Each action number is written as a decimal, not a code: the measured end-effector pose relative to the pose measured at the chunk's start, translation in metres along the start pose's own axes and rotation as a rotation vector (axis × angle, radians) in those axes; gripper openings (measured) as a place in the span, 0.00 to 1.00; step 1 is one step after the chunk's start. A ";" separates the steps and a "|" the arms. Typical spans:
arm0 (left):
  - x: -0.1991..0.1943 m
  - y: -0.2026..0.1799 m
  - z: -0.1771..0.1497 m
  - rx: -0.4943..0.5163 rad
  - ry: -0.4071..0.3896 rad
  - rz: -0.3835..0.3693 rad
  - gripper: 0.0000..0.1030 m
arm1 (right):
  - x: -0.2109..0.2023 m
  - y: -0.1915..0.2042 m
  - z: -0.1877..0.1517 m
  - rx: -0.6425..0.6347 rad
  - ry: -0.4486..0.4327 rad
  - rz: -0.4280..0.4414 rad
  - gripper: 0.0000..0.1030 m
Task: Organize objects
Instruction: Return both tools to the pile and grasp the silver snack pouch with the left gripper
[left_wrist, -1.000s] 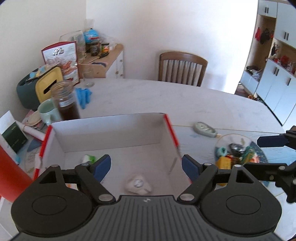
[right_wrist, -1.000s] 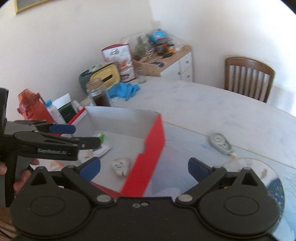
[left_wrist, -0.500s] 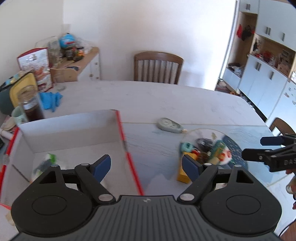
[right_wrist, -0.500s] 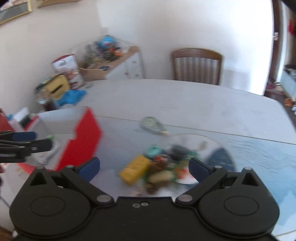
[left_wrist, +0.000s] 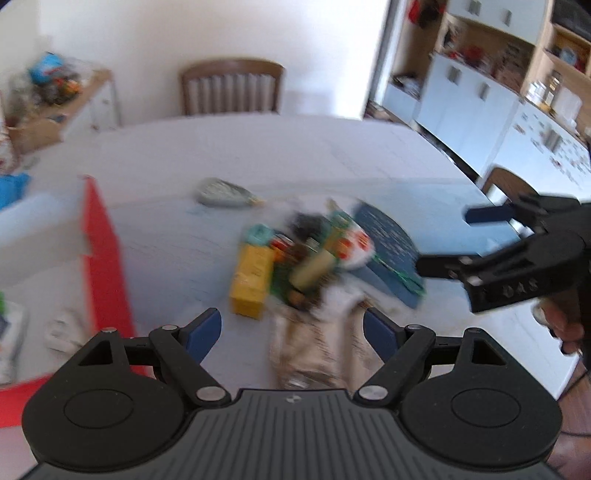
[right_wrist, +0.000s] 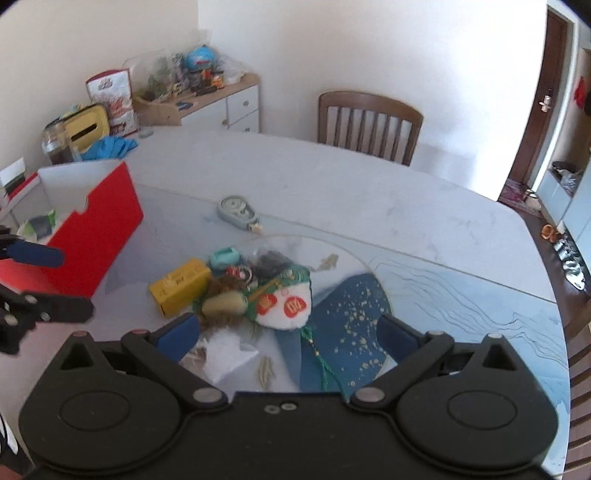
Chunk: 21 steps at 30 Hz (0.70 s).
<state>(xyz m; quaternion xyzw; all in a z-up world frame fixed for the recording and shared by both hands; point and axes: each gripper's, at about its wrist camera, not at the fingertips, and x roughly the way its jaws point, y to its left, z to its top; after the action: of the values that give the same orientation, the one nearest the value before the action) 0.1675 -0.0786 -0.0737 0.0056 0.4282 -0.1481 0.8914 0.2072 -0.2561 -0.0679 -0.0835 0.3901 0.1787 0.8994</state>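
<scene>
A heap of small objects lies mid-table: a yellow box (right_wrist: 181, 286), a teal item (right_wrist: 223, 258), a white-and-green pouch (right_wrist: 286, 306) and a tan plush piece (right_wrist: 223, 303). The yellow box (left_wrist: 251, 284) shows blurred in the left wrist view too. A red box with white inside (right_wrist: 92, 236) stands to the left and holds a few items. My left gripper (left_wrist: 291, 330) is open and empty, just short of the heap. My right gripper (right_wrist: 288, 332) is open and empty above the heap's near edge.
A grey tape dispenser (right_wrist: 238, 212) lies beyond the heap. A dark blue cloth (right_wrist: 347, 332) lies under the heap's right side. A wooden chair (right_wrist: 369, 125) stands at the far table edge. Jars, a yellow tin and blue gloves (right_wrist: 110, 146) crowd the far left.
Both grippers have swung right, away from the red box, and now face the heap. Both stayed open and empty.
</scene>
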 end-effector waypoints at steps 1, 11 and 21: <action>0.005 -0.006 -0.002 0.014 0.012 -0.012 0.82 | 0.002 -0.003 -0.002 0.003 0.008 0.008 0.99; 0.051 -0.028 -0.020 0.068 0.084 -0.021 0.82 | 0.015 -0.015 -0.016 0.037 0.057 0.082 0.98; 0.068 -0.026 -0.023 0.067 0.108 -0.038 0.82 | 0.047 -0.017 -0.019 0.128 0.114 0.165 0.85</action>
<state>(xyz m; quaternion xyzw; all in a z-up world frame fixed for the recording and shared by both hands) 0.1828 -0.1179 -0.1375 0.0353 0.4705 -0.1785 0.8634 0.2307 -0.2657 -0.1147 -0.0035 0.4567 0.2220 0.8615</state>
